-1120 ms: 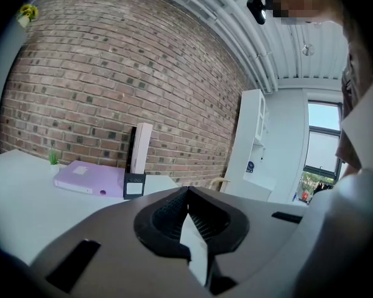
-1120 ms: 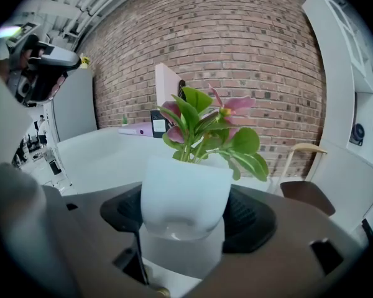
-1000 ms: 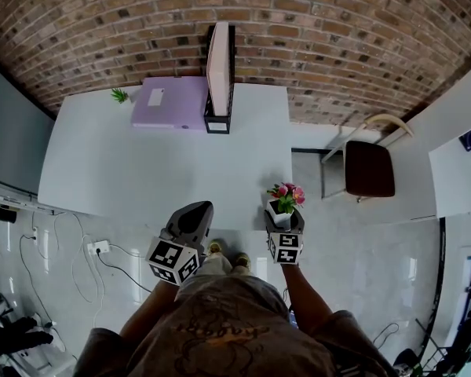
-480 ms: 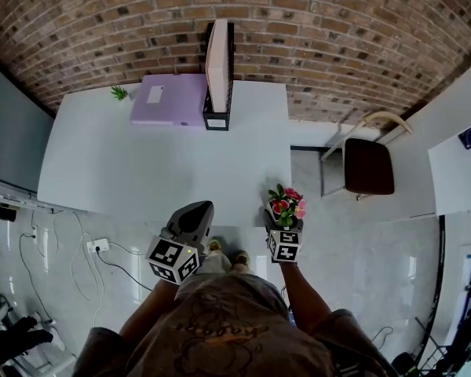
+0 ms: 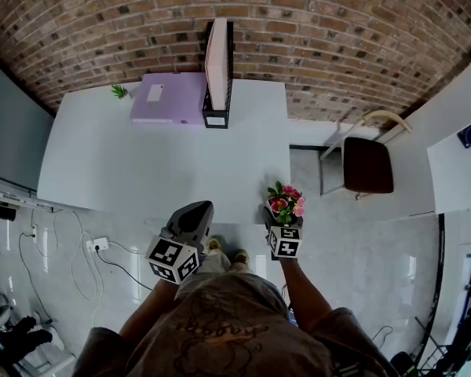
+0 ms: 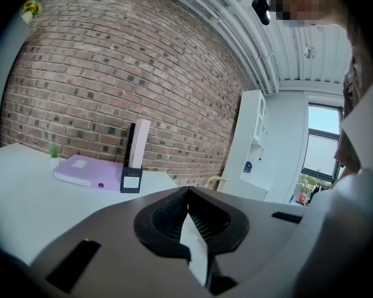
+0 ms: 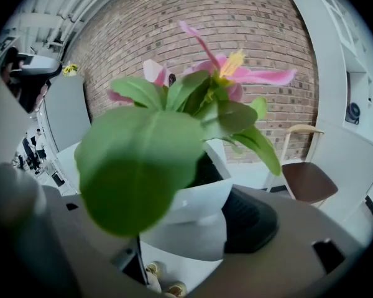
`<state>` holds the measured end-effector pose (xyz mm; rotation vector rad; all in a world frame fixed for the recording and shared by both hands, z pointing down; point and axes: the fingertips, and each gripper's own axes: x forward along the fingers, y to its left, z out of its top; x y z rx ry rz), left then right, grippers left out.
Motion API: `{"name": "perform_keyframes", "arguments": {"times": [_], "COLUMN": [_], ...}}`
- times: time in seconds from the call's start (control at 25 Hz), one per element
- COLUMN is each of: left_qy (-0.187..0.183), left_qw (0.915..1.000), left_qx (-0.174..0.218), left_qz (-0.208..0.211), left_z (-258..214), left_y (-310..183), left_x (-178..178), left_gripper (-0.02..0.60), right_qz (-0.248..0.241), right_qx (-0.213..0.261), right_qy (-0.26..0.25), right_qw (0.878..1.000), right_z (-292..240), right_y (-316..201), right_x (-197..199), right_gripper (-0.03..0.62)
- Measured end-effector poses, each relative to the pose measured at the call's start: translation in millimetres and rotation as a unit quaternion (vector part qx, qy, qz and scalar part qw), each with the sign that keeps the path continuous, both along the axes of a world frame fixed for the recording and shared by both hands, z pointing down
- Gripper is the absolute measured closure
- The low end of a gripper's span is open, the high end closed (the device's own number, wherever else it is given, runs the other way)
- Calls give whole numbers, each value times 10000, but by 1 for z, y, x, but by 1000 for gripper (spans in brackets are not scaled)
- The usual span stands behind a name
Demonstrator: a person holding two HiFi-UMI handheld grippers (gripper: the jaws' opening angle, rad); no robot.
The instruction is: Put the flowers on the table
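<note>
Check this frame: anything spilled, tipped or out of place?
Nothing stands out. The flower pot sits intact in the right gripper, near the front corner of the table; the purple folder and file holder stand tidy by the wall.

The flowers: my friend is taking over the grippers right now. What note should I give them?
Left gripper: shut, nothing in it, held by the near edge of the table.
Right gripper: shut on the white pot of the flowers, upright, in the air at the table's near right corner.
Done: the flowers are in the grip and at the table.
Left: move the pot over the table top, set it down, open the jaws.
</note>
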<state>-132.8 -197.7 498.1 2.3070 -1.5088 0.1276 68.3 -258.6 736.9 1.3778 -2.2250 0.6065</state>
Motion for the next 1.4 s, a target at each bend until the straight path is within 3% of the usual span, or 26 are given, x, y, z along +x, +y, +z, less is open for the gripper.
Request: {"name": "perform_keyframes", "arguments": {"times": [0.48,0.68,1.04,1.4], "left_qy": [52,104,221,308], "left_qw": [9998,9989,9950,9938], "left_qx": [-11,-27,4,77], "left_qz": [169,450,974,1064], "left_z": [1,6,8,0], "left_y": [6,4,-5,-6], "left_x": [15,31,71,76], "left_gripper": [560,560,561,560], "right_qz": [-78,-163,136,176], "right_qx": [32,128,332,862], "right_qy": [-320,-399,-753,-1187], "right_qw": [9995,9990,9965,9890], "right_z": [-14,-29,-74,-152], "right_y": [15,26,44,55], "right_x": [2,4,38,48], "right_gripper": [171,171,170,201]}}
